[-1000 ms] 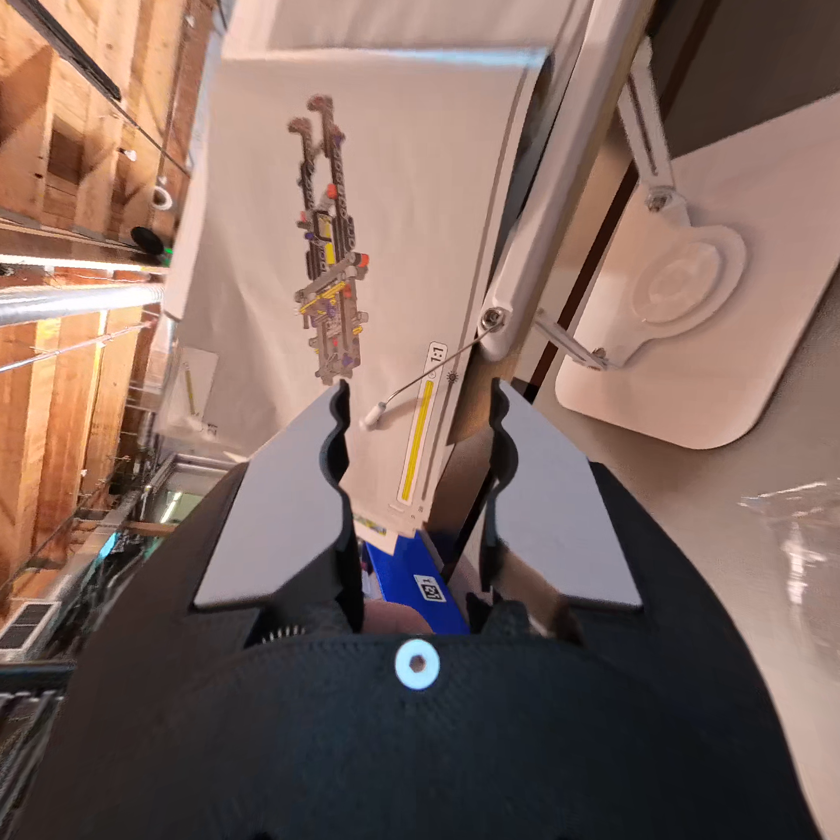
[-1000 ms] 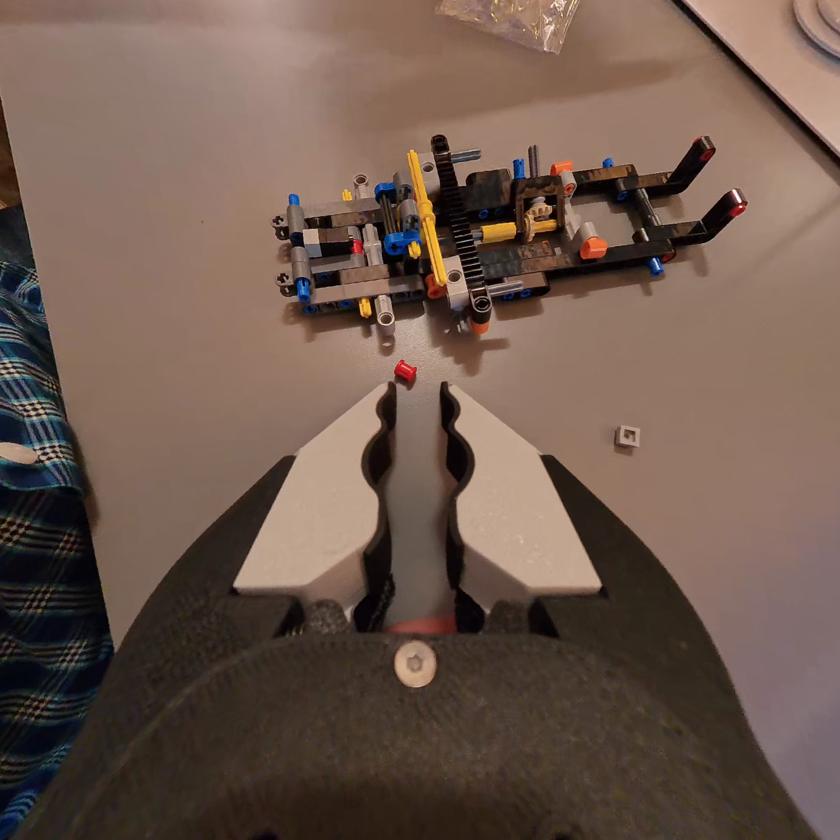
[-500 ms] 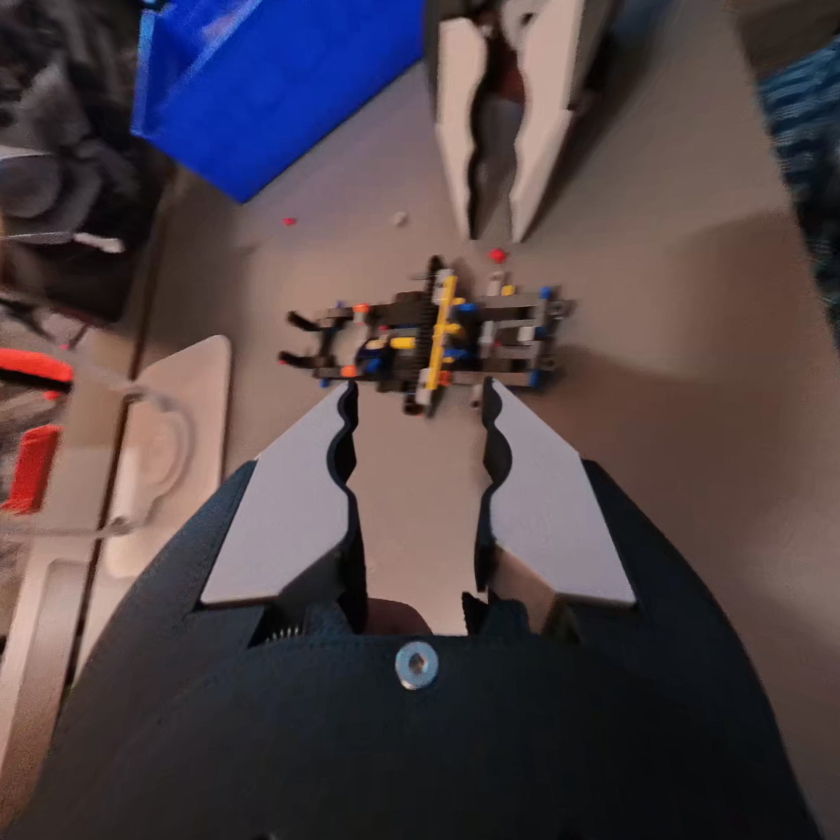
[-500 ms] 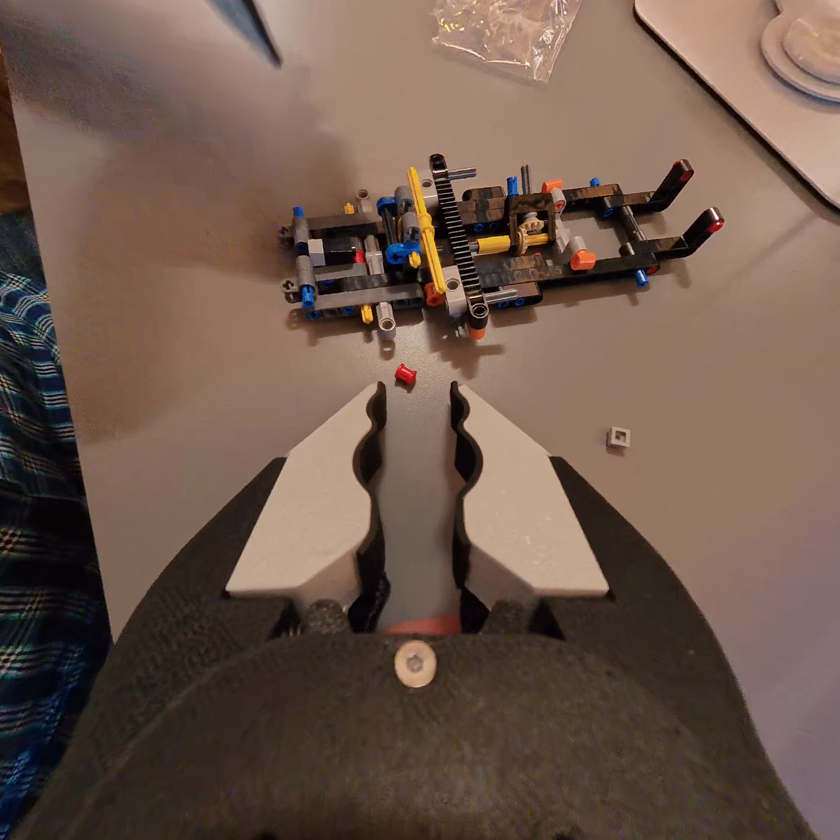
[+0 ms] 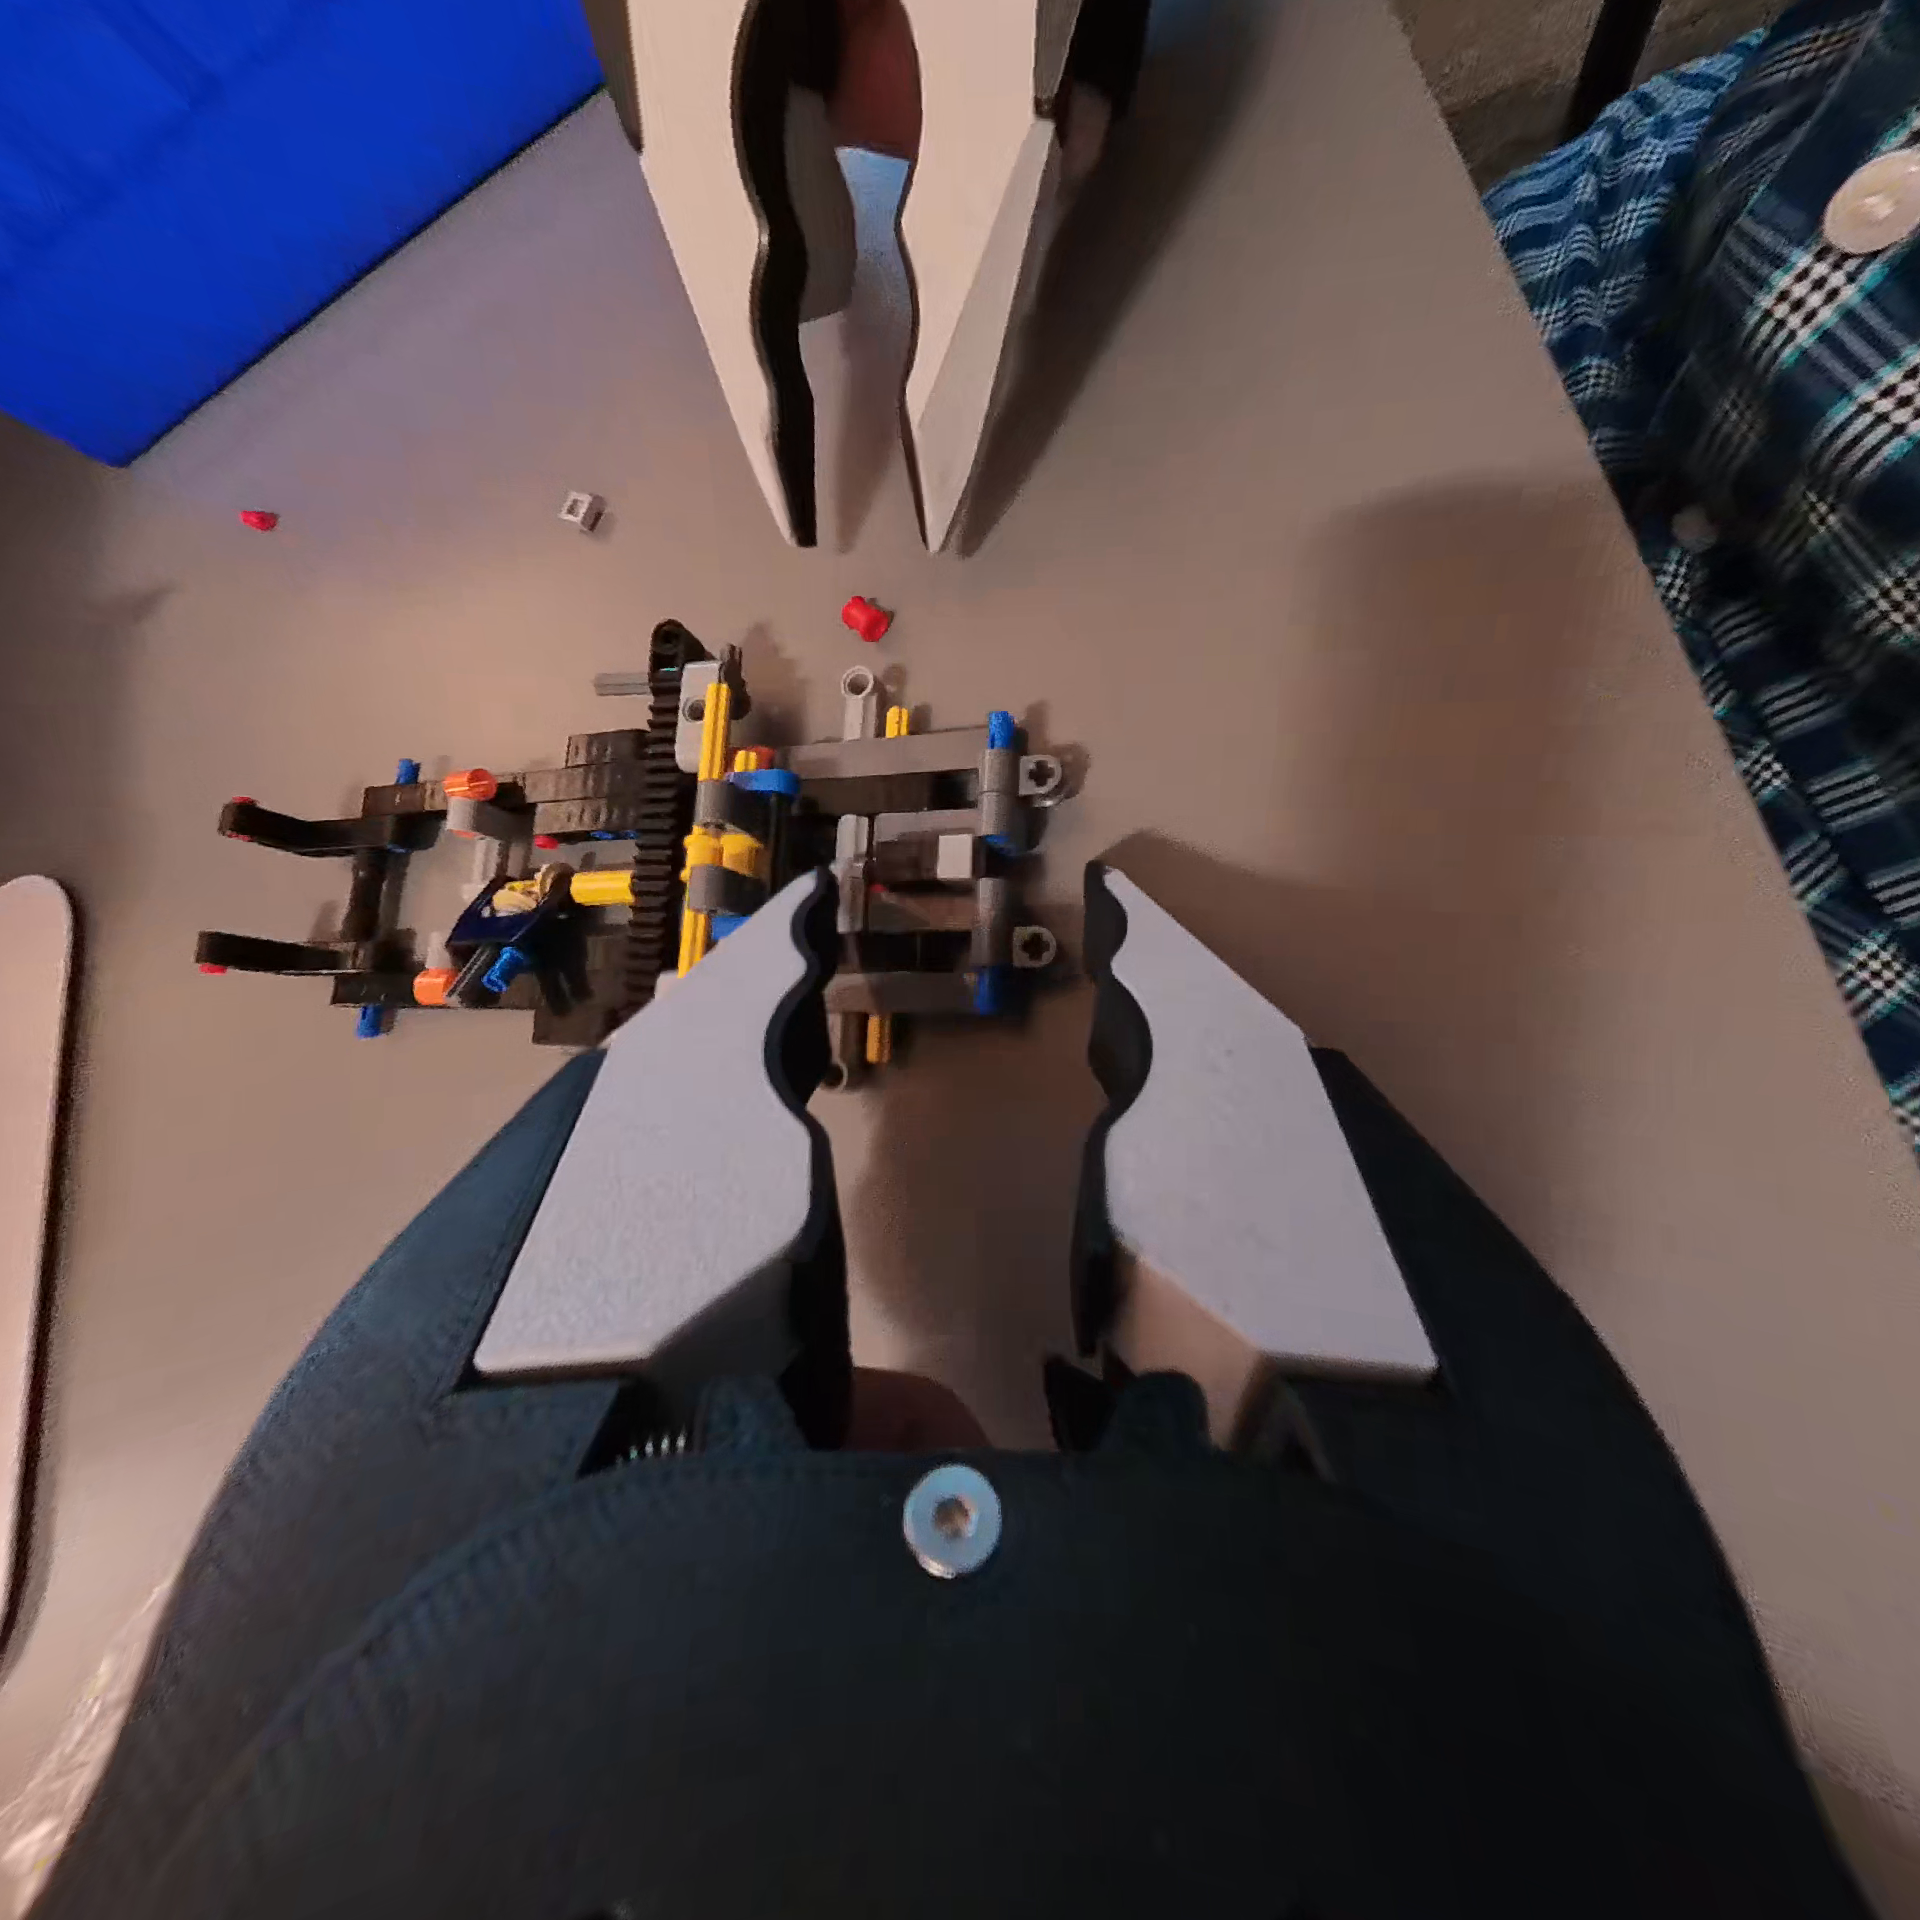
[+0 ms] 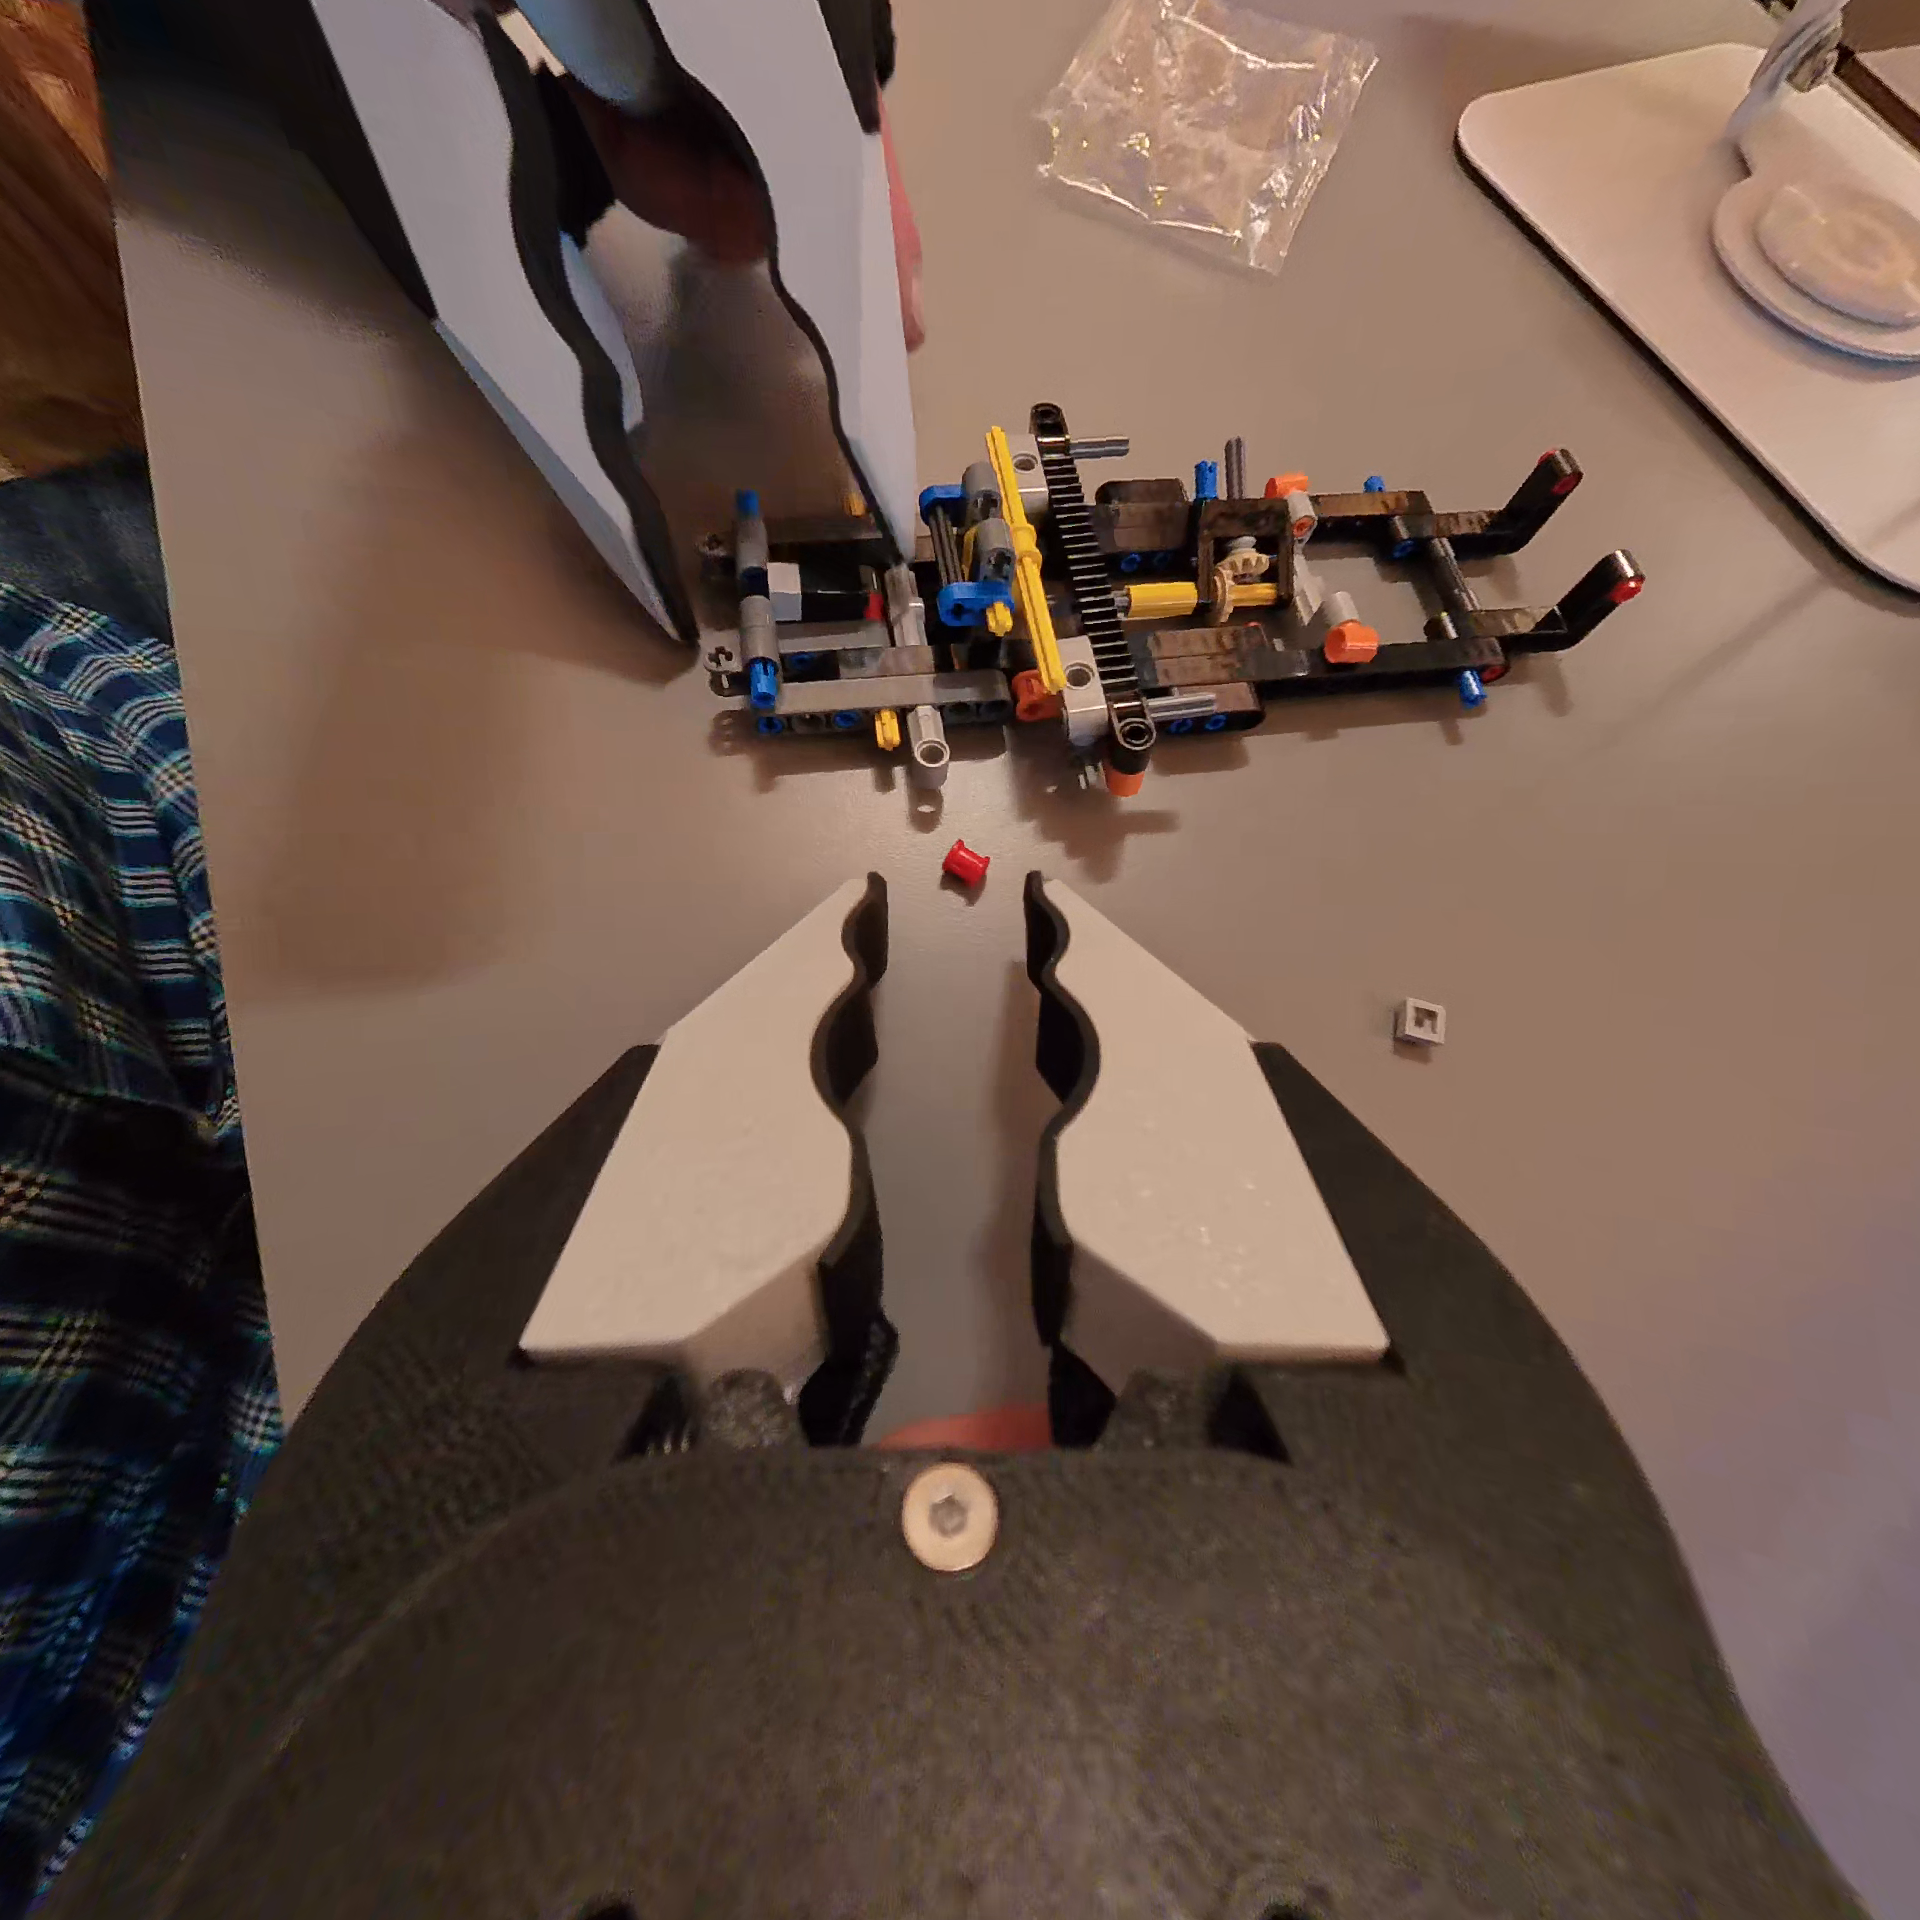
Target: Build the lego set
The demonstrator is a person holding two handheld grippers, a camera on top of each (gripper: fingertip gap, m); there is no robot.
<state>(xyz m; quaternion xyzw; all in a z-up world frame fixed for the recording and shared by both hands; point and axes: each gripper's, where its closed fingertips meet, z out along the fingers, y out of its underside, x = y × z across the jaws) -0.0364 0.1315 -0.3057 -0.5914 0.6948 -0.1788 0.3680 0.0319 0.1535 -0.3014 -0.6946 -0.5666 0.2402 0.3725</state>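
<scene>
Landmark: the lego chassis [image 6: 1132, 603], a long half-built frame of black and grey beams, lies flat on the grey table [image 6: 1455, 1143].

Left gripper [image 5: 956, 894]: fingers spread wide, grasping nothing, tips down around the grey-beamed end of the chassis; one fingertip [image 6: 883, 530] appears to touch that end, the other stands just off its end on the table (contact is hard to judge).

Right gripper [image 6: 954, 883]: fingers parted with a narrow gap, empty, on the opposite long side of the chassis from the left gripper.

Red bush [image 6: 964, 864]: loose on the table between the chassis and the right gripper's tips, just beyond them.

Grey square piece [image 6: 1419, 1021]: on the same side of the chassis, well apart from it.

Second red piece [image 5: 257, 520]: farther off on that side, near the blue bin [image 5: 208, 208].

Clear plastic bag [image 6: 1205, 135]: beyond the chassis, on the left gripper's side.
</scene>
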